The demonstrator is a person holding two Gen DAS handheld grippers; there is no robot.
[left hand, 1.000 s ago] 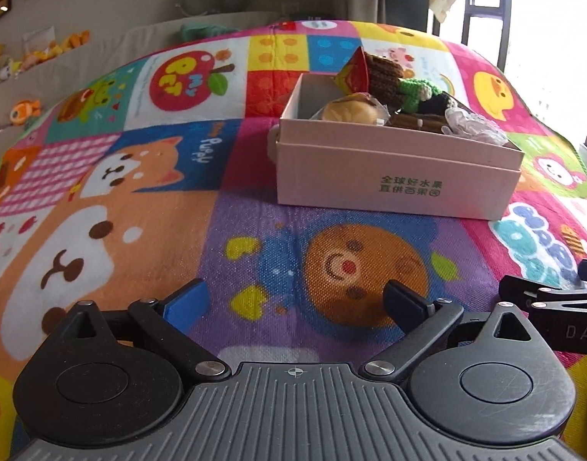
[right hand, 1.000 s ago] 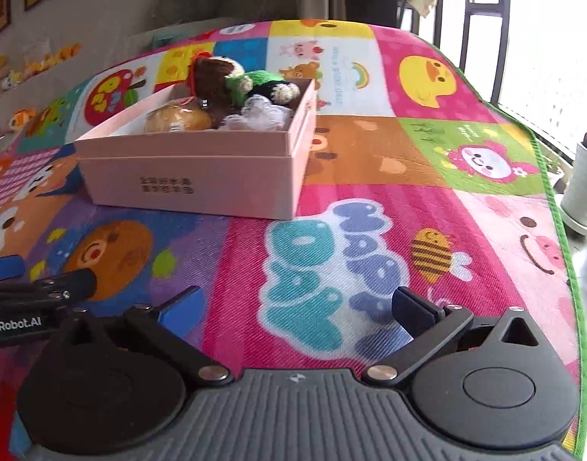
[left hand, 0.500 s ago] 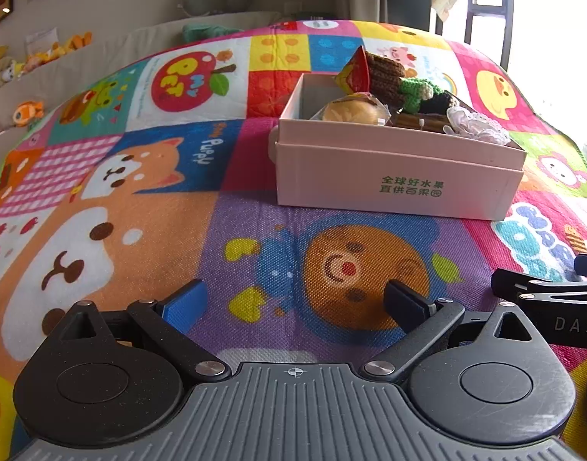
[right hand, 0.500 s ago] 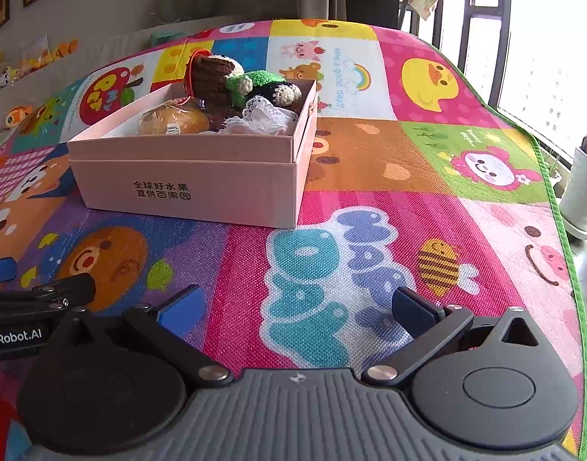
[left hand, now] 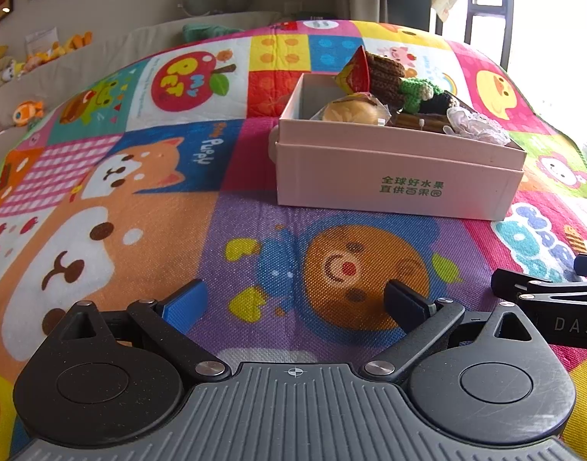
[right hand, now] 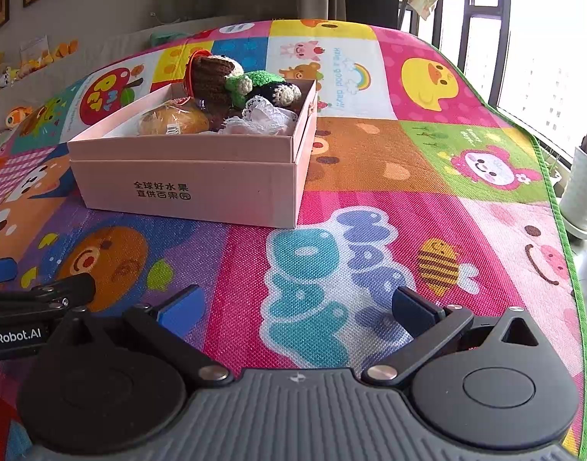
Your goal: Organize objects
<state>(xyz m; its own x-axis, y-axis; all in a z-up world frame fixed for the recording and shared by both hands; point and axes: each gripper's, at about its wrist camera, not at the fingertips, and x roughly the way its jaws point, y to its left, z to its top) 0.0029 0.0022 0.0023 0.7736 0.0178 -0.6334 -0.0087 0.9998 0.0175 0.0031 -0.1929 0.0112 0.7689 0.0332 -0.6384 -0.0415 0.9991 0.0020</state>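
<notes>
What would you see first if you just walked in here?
The bright cartoon mat, covered in animals and letters. Then the pink box sitting on it, filled with a bun, knitted toys and white lace. Both grippers, left and right, wait open and empty near the mat.

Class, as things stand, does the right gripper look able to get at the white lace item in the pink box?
Probably yes. The right gripper is open and empty, and the white lace item lies uncovered at the pink box's near right corner.
</notes>
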